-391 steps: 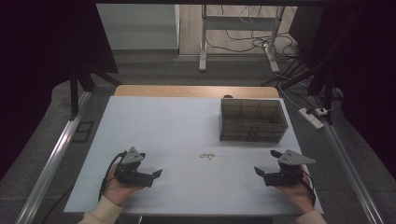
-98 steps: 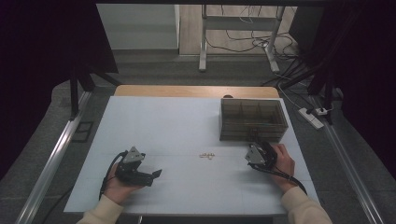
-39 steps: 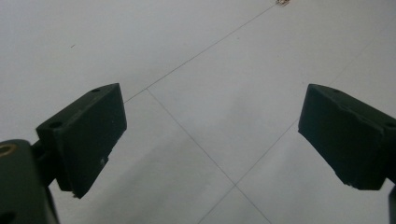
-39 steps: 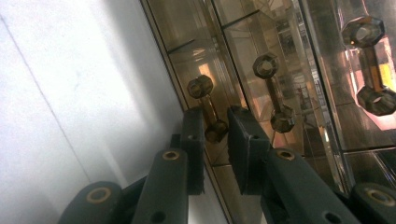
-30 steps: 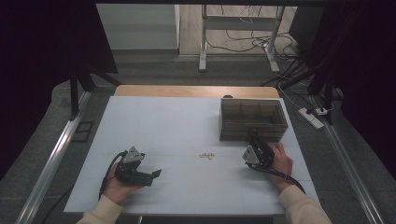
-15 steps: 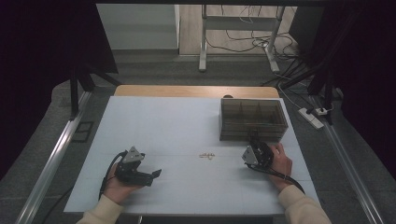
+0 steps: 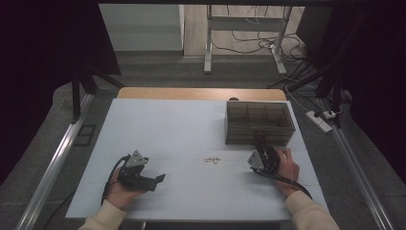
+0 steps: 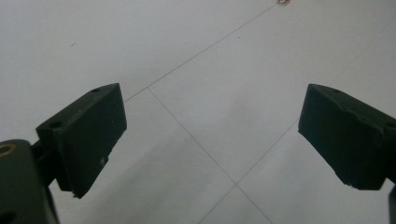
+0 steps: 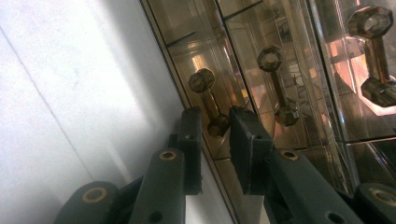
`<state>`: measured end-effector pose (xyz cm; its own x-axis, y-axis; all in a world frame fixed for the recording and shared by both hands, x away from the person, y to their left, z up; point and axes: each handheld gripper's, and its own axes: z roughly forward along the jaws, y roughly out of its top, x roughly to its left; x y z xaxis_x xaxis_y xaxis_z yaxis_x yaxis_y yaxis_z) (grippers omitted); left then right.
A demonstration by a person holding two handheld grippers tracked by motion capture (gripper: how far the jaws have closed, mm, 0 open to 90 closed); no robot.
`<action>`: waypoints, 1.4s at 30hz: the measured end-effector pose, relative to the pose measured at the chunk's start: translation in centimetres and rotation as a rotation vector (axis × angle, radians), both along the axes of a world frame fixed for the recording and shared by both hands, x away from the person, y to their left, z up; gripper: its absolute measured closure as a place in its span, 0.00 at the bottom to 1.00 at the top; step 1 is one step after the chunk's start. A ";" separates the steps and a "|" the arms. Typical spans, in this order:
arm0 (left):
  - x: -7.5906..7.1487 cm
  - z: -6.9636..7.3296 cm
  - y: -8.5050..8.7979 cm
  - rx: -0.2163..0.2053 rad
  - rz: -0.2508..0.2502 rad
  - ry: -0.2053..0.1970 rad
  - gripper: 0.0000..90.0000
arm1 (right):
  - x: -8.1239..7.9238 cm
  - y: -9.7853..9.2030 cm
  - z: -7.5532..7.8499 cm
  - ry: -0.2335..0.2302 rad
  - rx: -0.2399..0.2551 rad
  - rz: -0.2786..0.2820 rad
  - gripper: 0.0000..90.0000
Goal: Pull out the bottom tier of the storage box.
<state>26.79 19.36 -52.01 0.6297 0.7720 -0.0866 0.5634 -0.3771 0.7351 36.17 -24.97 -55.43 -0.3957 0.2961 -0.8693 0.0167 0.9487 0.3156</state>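
Smoky rigid plastic, judged light and slippery, forms the drawer box (image 7: 259,122) at the table's (image 7: 182,129) far right, best taken by its handle (image 9: 208,98), straddled by the right gripper (image 9: 217,116), jaws just eased apart, pad contact untellable, while the left gripper (image 8: 212,107) is held wide open

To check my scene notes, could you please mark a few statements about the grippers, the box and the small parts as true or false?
1. The left gripper has open, empty jaws. True.
2. The right gripper is at the small parts. False: its jaws flank a handle on the box front and have just been opening slightly.
3. The box stands at the far right of the table. True.
4. The small parts lie inside the box. False: they lie on the table between the grippers.
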 end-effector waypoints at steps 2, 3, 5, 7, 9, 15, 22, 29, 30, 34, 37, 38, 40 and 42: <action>0.0 0.0 0.0 0.000 0.000 0.000 0.08 | 0.0 0.0 0.0 0.000 0.000 0.002 0.82; 0.0 0.0 0.0 0.000 0.000 0.000 0.08 | 0.0 0.1 0.0 -0.002 -0.003 0.000 0.82; 0.0 0.0 0.0 0.000 0.000 0.000 0.08 | 0.0 0.1 0.0 -0.009 -0.005 0.000 0.85; 0.0 0.0 0.0 0.001 0.000 0.001 0.08 | 0.0 0.1 0.0 -0.012 -0.008 0.001 0.85; 0.0 0.0 0.0 0.002 -0.002 0.001 0.08 | 0.0 0.1 0.0 -0.017 -0.016 -0.002 0.86; 0.0 0.0 0.0 -0.001 -0.001 -0.001 0.08 | -0.1 0.2 -0.1 -0.023 -0.032 0.000 0.87; 0.0 0.0 0.1 0.000 0.000 -0.002 0.08 | -0.2 0.1 0.0 -0.026 -0.034 -0.001 0.88; -0.1 0.0 0.1 -0.001 0.003 -0.002 0.08 | -0.3 0.1 0.0 -0.022 -0.032 -0.005 0.88; 0.0 0.0 0.1 -0.001 0.003 -0.002 0.08 | -0.3 0.1 0.0 -0.023 -0.033 -0.006 0.88; -0.1 0.1 0.2 -0.002 0.003 -0.005 0.08 | -0.3 0.1 0.0 -0.023 -0.036 -0.006 0.88; -0.1 0.1 0.2 -0.002 0.005 -0.004 0.08 | -0.3 0.1 0.0 -0.022 -0.036 -0.007 0.88; -0.1 0.1 0.2 -0.001 0.004 -0.004 0.08 | -0.4 0.1 0.0 -0.022 -0.035 -0.007 0.88; -0.1 0.1 0.2 -0.001 0.004 -0.003 0.08 | -0.3 0.1 0.0 -0.022 -0.036 -0.006 0.88; -0.1 0.1 0.2 -0.001 0.004 -0.003 0.08 | -0.3 0.1 -0.1 -0.024 -0.036 -0.007 0.87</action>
<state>26.73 19.52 -51.95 0.6269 0.7744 -0.0853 0.5625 -0.3741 0.7373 35.85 -24.84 -55.49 -0.3726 0.2674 -0.8886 0.0162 0.9593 0.2819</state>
